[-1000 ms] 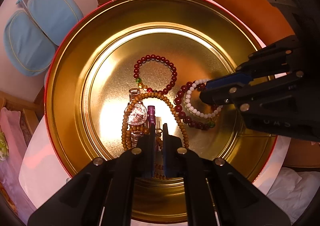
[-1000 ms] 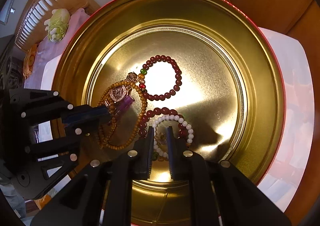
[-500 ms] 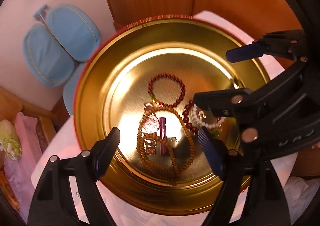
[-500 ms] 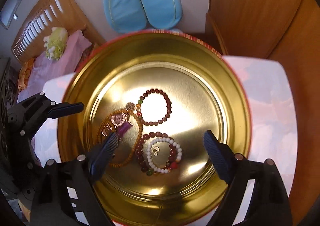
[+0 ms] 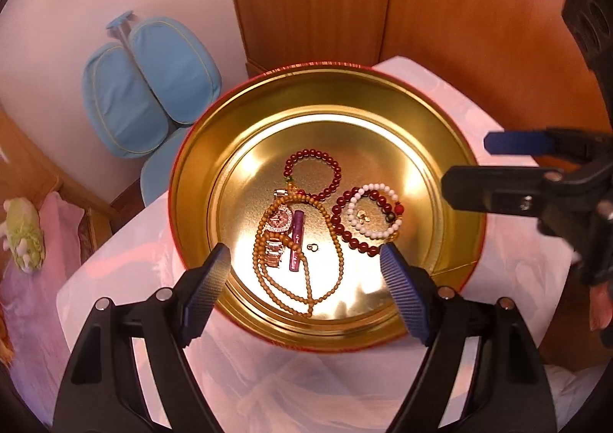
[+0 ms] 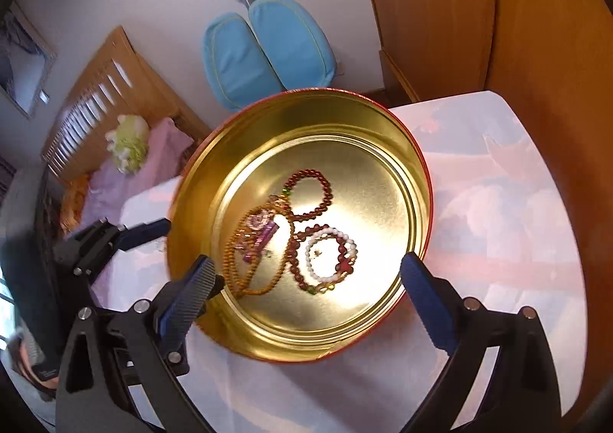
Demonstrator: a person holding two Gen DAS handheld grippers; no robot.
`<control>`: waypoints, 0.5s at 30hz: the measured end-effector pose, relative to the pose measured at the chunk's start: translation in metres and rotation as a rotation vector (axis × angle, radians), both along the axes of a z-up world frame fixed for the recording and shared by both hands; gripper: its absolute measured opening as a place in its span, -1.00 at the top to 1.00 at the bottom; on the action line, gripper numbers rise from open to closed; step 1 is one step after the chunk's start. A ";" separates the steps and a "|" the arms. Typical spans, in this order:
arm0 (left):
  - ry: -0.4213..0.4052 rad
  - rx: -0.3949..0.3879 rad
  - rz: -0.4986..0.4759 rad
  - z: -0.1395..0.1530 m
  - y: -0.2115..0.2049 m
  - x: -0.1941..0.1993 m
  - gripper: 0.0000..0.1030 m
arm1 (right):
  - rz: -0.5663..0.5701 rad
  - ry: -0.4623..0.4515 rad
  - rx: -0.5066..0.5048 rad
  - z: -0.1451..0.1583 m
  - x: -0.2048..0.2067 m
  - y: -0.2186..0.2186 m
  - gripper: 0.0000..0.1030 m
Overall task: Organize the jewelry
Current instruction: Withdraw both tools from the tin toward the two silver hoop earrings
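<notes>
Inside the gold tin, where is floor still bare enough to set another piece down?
Bare floor in the gold tin: the far arc beyond the dark red bracelet, and the right side past the white bead bracelet. Crowded: centre-left, where the wooden bead necklace loops around the watch.

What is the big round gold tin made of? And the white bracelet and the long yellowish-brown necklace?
The tin looks like thin metal with a shiny gold finish: it mirrors the light in bright glare. The white bracelet has smooth, glossy round beads, maybe pearl, glass or plastic; I cannot tell which. The necklace has small matte yellowish-brown beads, probably wood, though that is a guess.
</notes>
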State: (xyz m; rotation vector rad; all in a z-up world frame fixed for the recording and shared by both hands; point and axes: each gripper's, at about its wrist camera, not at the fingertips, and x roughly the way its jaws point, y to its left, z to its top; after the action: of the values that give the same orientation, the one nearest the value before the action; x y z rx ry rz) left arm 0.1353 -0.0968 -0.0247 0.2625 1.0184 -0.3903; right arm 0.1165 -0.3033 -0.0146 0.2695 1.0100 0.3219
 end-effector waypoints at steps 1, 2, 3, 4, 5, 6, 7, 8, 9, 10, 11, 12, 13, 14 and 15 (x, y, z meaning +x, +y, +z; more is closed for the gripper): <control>-0.015 -0.016 0.015 0.002 0.001 -0.006 -0.53 | -0.007 -0.041 0.037 0.003 -0.009 -0.004 -0.92; -0.039 -0.037 0.036 0.005 0.003 -0.016 -0.53 | -0.012 -0.073 0.052 0.007 -0.016 -0.004 -0.93; -0.057 -0.047 0.051 0.006 0.005 -0.023 -0.53 | -0.016 -0.110 0.064 0.010 -0.025 -0.005 -0.93; -0.074 -0.052 0.068 0.007 0.008 -0.032 -0.53 | -0.016 -0.135 0.069 0.011 -0.030 -0.005 -0.93; -0.088 -0.057 0.087 0.007 0.010 -0.042 -0.53 | -0.011 -0.149 0.071 0.013 -0.037 -0.004 -0.93; -0.095 -0.061 0.103 0.007 0.013 -0.049 -0.54 | 0.003 -0.156 0.068 0.015 -0.043 -0.003 -0.93; -0.099 -0.068 0.118 0.006 0.017 -0.058 -0.54 | 0.020 -0.156 0.059 0.016 -0.048 -0.001 -0.93; -0.098 -0.076 0.138 0.005 0.023 -0.067 -0.54 | 0.037 -0.154 0.050 0.017 -0.052 0.002 -0.93; -0.097 -0.082 0.158 0.005 0.029 -0.074 -0.54 | 0.053 -0.152 0.046 0.017 -0.057 0.003 -0.93; -0.099 -0.086 0.180 0.005 0.035 -0.081 -0.54 | 0.073 -0.152 0.042 0.018 -0.062 0.006 -0.93; -0.104 -0.089 0.211 0.005 0.044 -0.090 -0.54 | 0.083 -0.155 0.041 0.019 -0.068 0.007 -0.93; -0.105 -0.092 0.234 0.005 0.050 -0.097 -0.54 | 0.094 -0.162 0.042 0.020 -0.074 0.009 -0.93; -0.104 -0.098 0.258 0.006 0.057 -0.104 -0.54 | 0.105 -0.170 0.047 0.021 -0.080 0.013 -0.93; -0.103 -0.106 0.289 0.006 0.066 -0.113 -0.54 | 0.119 -0.180 0.055 0.022 -0.085 0.016 -0.93; -0.103 -0.112 0.310 0.007 0.072 -0.118 -0.54 | 0.135 -0.185 0.063 0.023 -0.090 0.021 -0.93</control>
State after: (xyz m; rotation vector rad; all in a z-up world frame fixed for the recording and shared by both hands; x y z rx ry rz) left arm 0.0169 -0.0253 -0.0172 0.0219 0.9145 -0.1492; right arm 0.0262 -0.2828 0.0081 0.2243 0.8379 0.4928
